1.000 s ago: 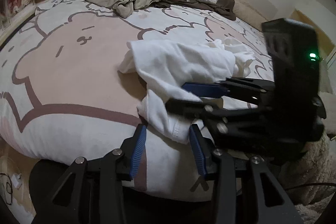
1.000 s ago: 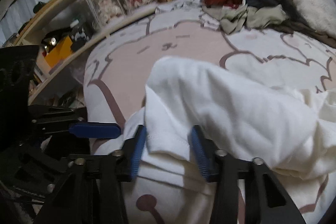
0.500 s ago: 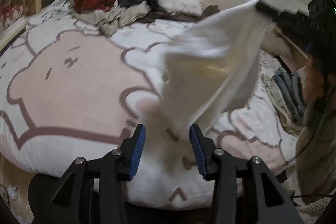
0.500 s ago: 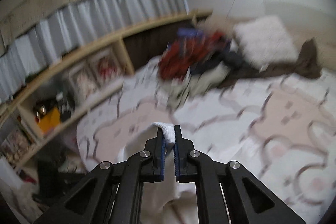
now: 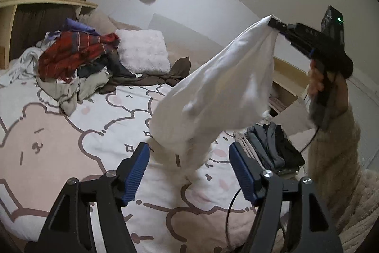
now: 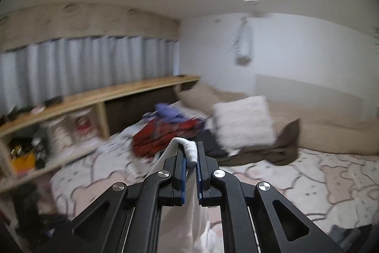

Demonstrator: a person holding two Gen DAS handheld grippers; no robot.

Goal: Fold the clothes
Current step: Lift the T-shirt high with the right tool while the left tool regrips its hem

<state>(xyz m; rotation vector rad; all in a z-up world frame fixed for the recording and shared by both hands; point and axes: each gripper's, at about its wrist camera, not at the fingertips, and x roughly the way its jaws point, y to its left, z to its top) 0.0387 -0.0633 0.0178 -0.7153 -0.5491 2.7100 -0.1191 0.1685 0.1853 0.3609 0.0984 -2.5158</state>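
The soft white cotton garment (image 5: pixel 220 91) hangs in the air as a long drape, running from the upper right of the left wrist view down to the lower middle, where its loose tail trails onto the bear-printed white and pink bedspread (image 5: pixel 71 134). Its top corner is pinched in the right gripper (image 5: pixel 272 21), whose jaws are clamped tight on a bunched hem, seen close in the right wrist view at (image 6: pixel 190 153).

The left gripper (image 5: pixel 189 172) sits low in the frame with its blue pads (image 5: pixel 136 170) spread wide; its jaws have just been opening and nothing is pressed between them, though the garment's tail hangs just ahead of the gap.

So the free lower end lies directly in front of, and nearest to, the left gripper. I judge the next catch falls to it.
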